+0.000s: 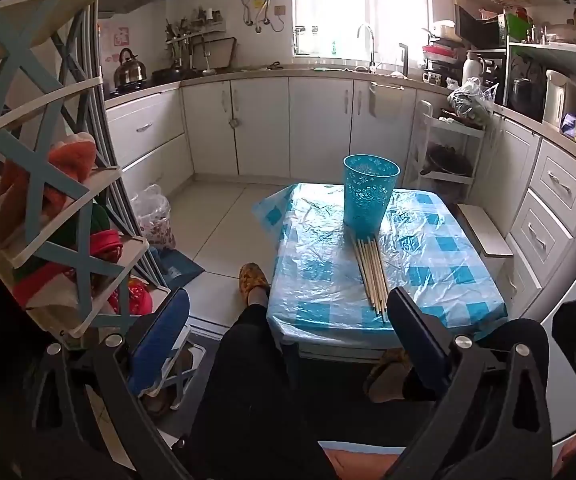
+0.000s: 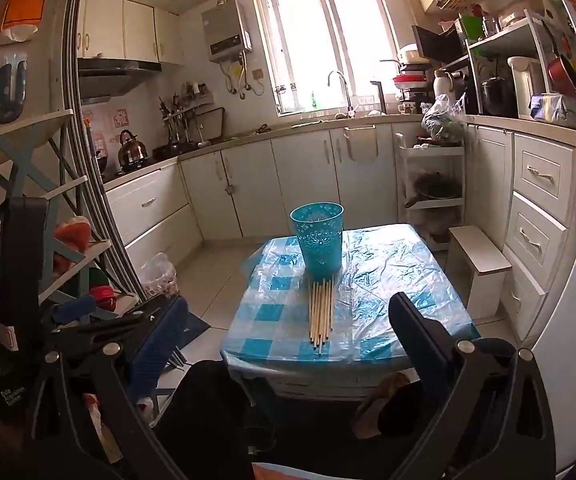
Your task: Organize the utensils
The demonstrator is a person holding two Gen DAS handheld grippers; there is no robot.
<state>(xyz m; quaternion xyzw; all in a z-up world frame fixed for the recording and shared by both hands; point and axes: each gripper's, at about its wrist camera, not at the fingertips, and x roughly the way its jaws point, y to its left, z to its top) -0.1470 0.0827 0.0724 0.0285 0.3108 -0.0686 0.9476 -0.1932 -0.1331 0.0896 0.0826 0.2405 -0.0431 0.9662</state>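
Several wooden chopsticks (image 1: 371, 276) lie side by side on a low table (image 1: 448, 264) under a blue-and-white plastic cover. A teal perforated cup (image 1: 369, 195) stands upright at their far ends. My left gripper (image 1: 288, 340) is open and empty, held before the table's near edge, above the person's legs. In the right wrist view the chopsticks (image 2: 320, 312) and the cup (image 2: 318, 237) sit straight ahead on the table (image 2: 388, 280). My right gripper (image 2: 288, 344) is open and empty, short of the near edge. The left gripper (image 2: 76, 312) shows at the left.
A blue-and-white shelf rack (image 1: 48, 200) with cloths stands close on the left. A white stool (image 1: 484, 236) stands right of the table, with drawers (image 1: 548, 208) behind it. A plastic bag (image 1: 154, 216) sits on the tiled floor. The person's slippered feet (image 1: 253, 280) rest by the table.
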